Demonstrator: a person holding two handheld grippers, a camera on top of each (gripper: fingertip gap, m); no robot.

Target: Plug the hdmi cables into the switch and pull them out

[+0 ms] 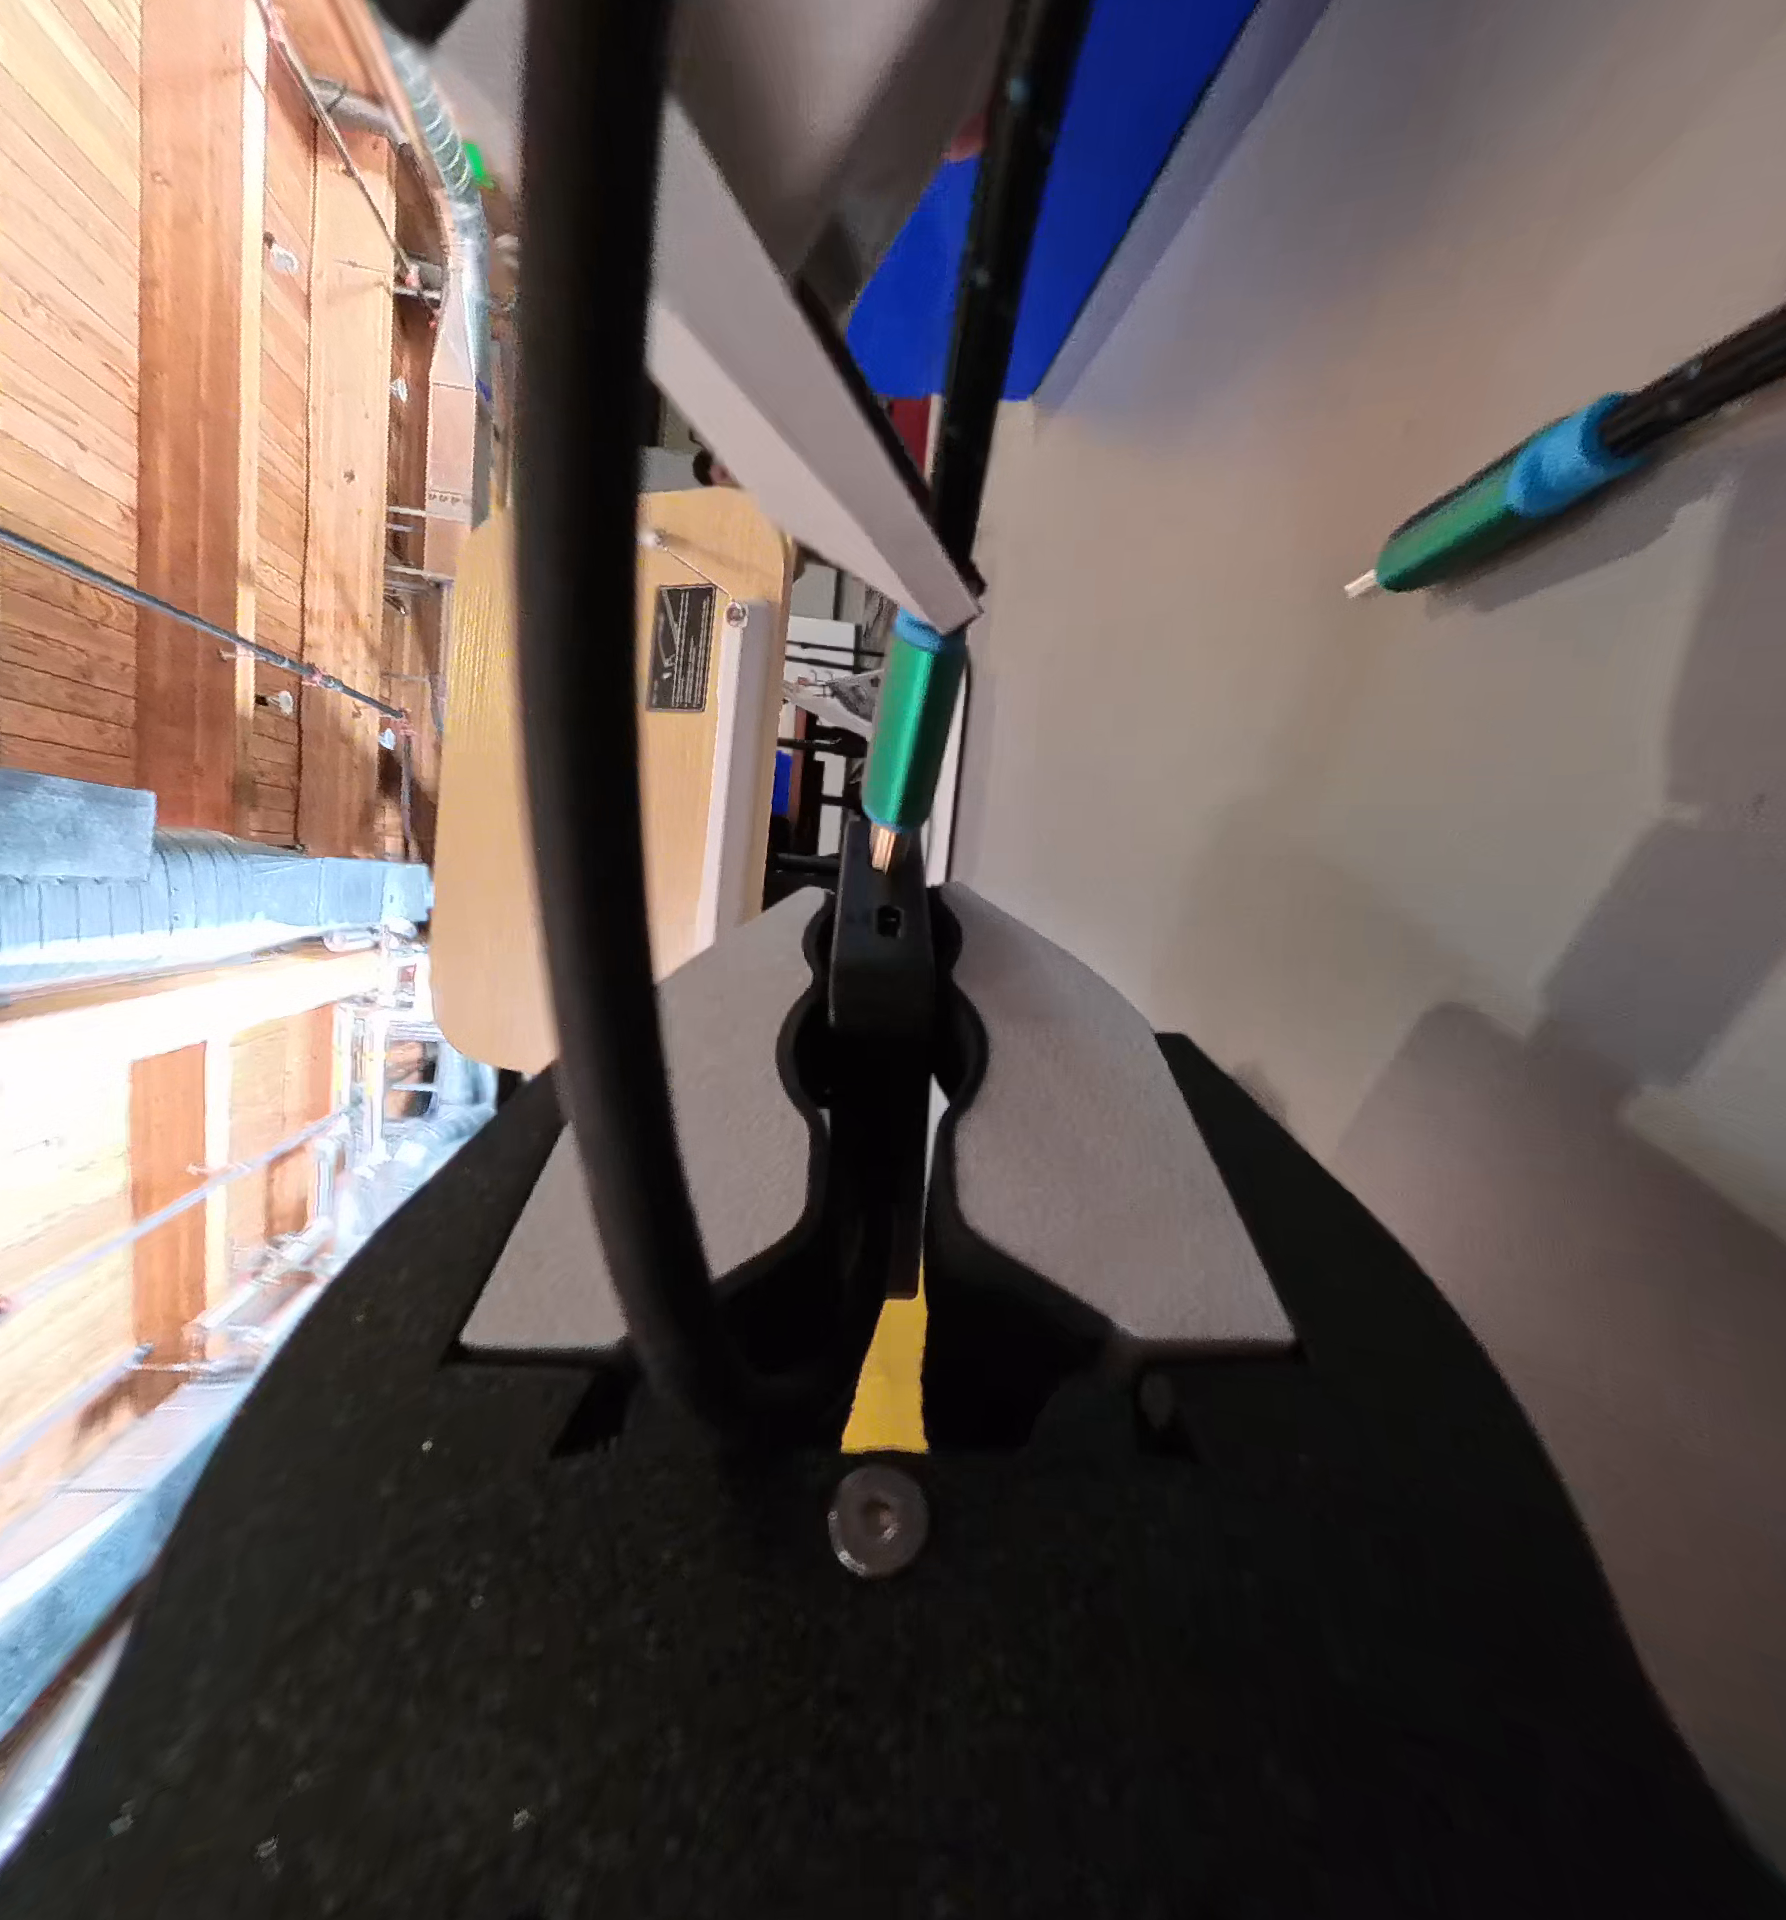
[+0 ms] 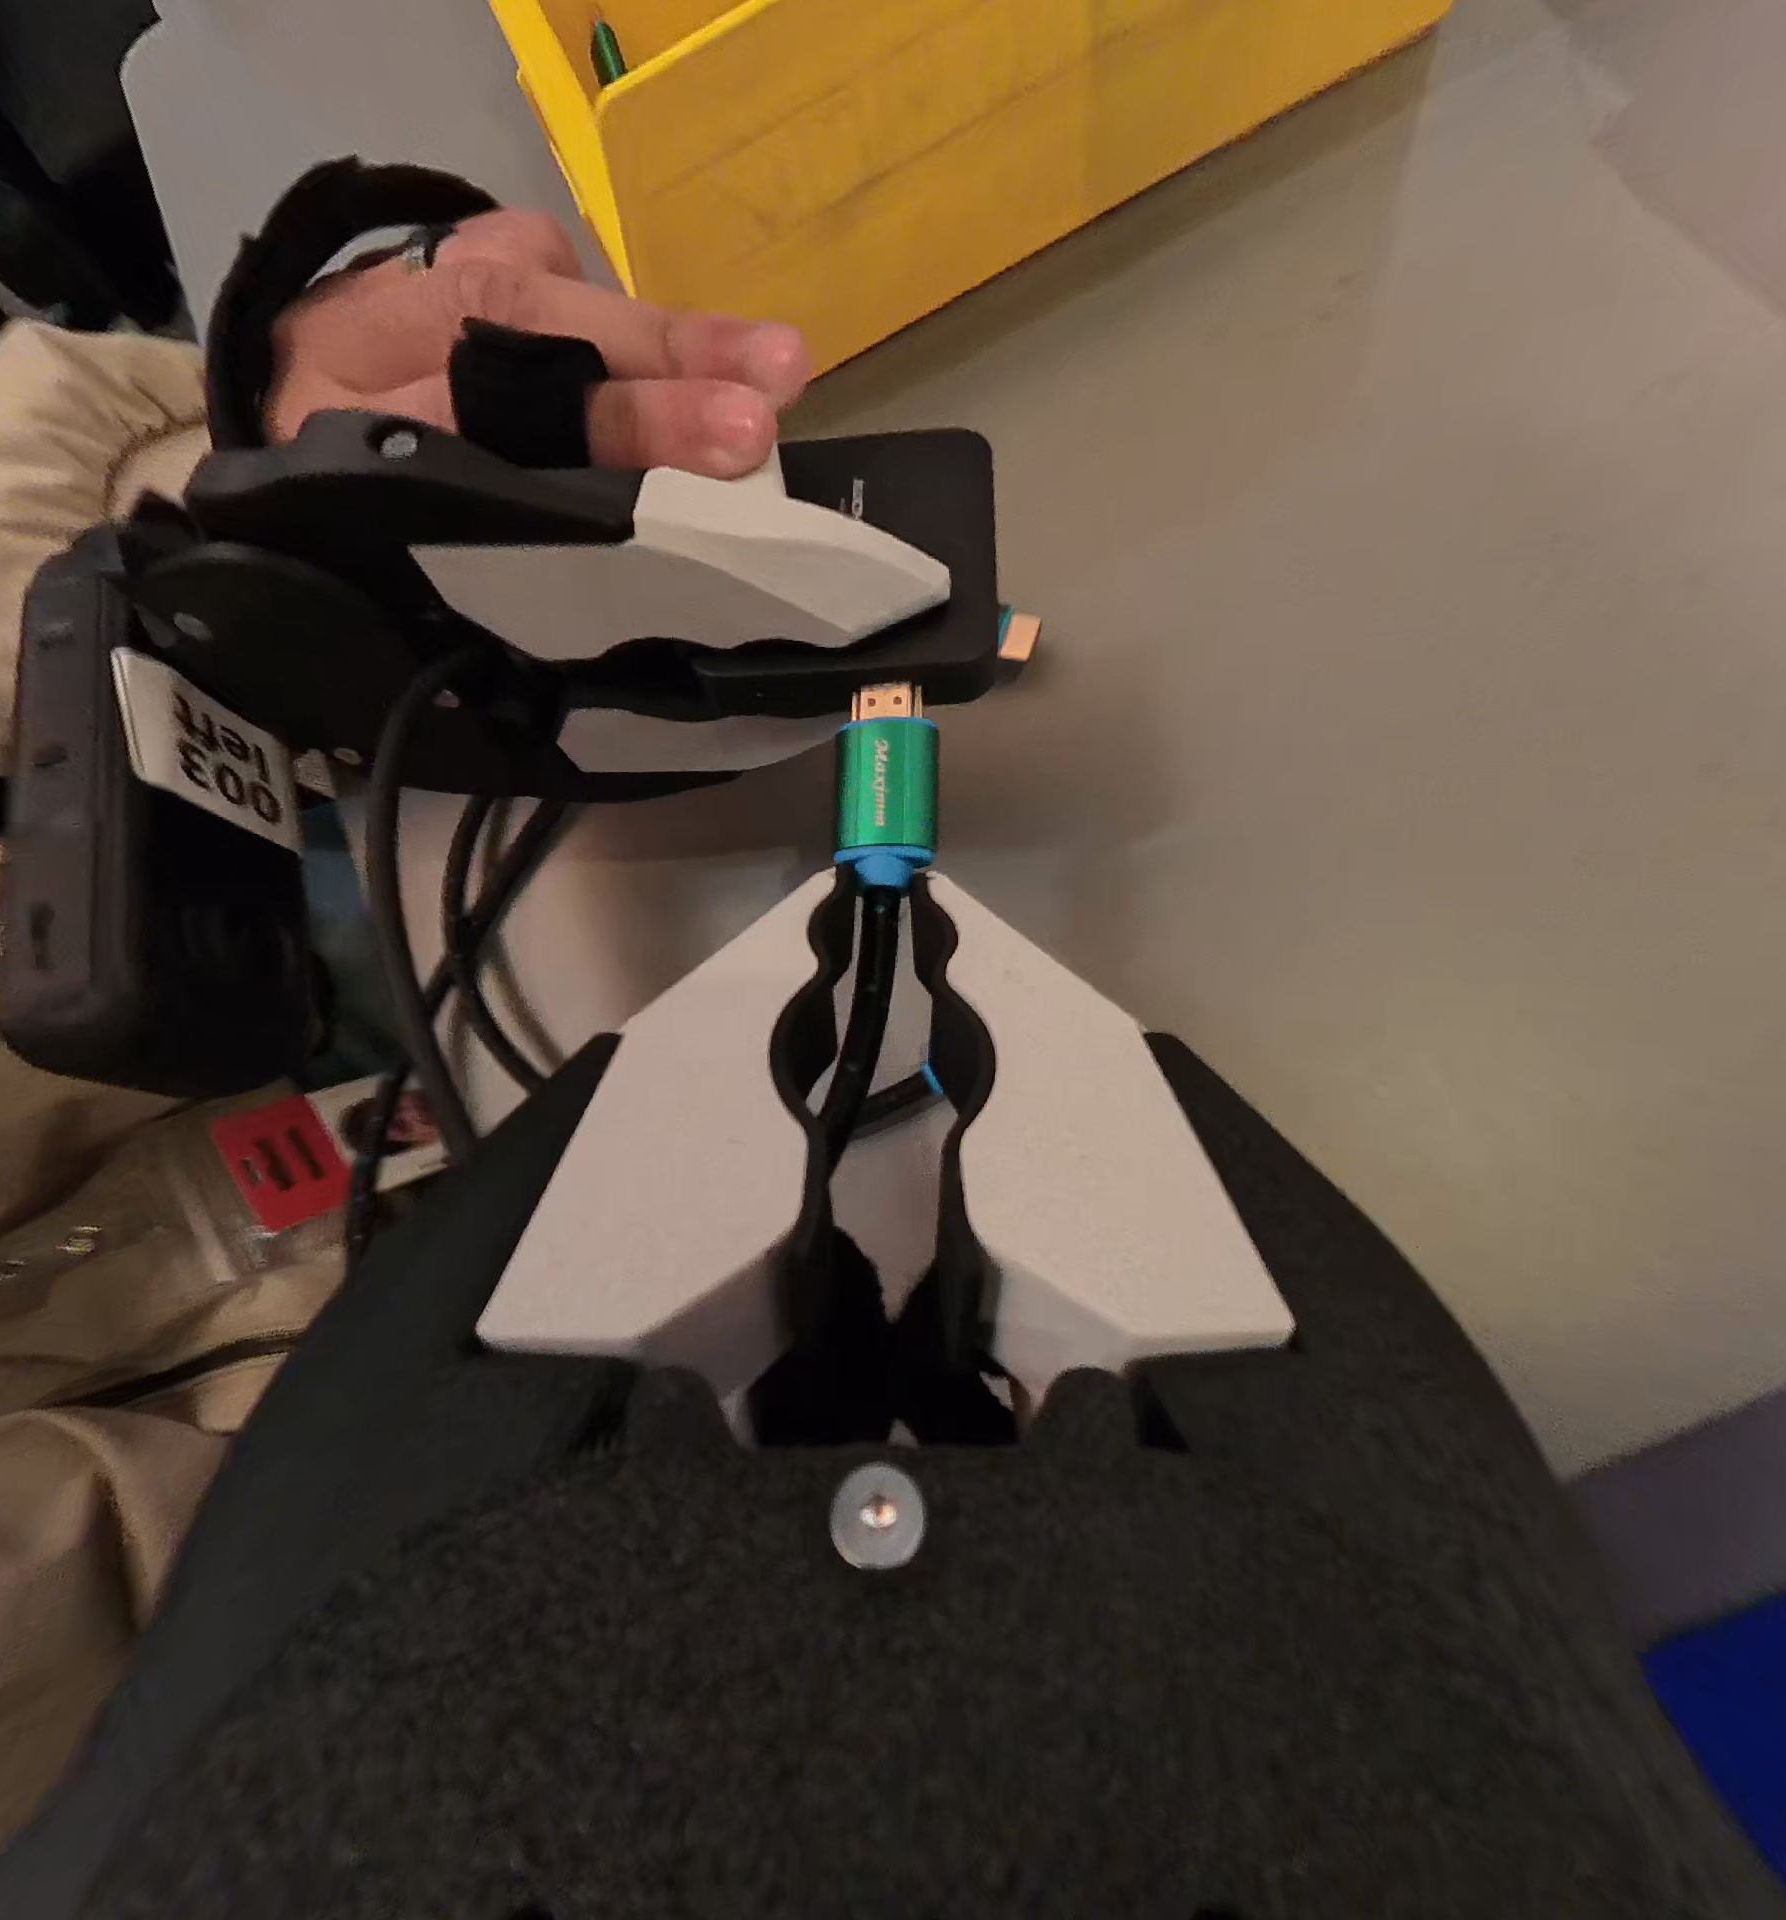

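My left gripper (image 1: 884,925) is shut on the thin black HDMI switch (image 1: 881,935) and holds it above the grey table; both also show in the right wrist view, the gripper (image 2: 894,665) and the switch (image 2: 910,499). My right gripper (image 2: 884,894) is shut on a black HDMI cable (image 2: 858,1029) just behind its green plug (image 2: 887,790). The plug's gold tip (image 2: 884,707) meets the switch's near edge, with most of the metal showing. A second green plug (image 1: 1471,520) lies loose on the table.
A yellow bin (image 2: 972,156) stands at the back of the grey table (image 2: 1388,727). A person's hand (image 2: 556,332) and beige sleeve hold the left gripper. A thick black cable (image 1: 577,727) loops close in front of the left camera. Another gold plug tip (image 2: 1019,634) shows beyond the switch. Across from one pair of fingers to the other is roughly 5 cm.
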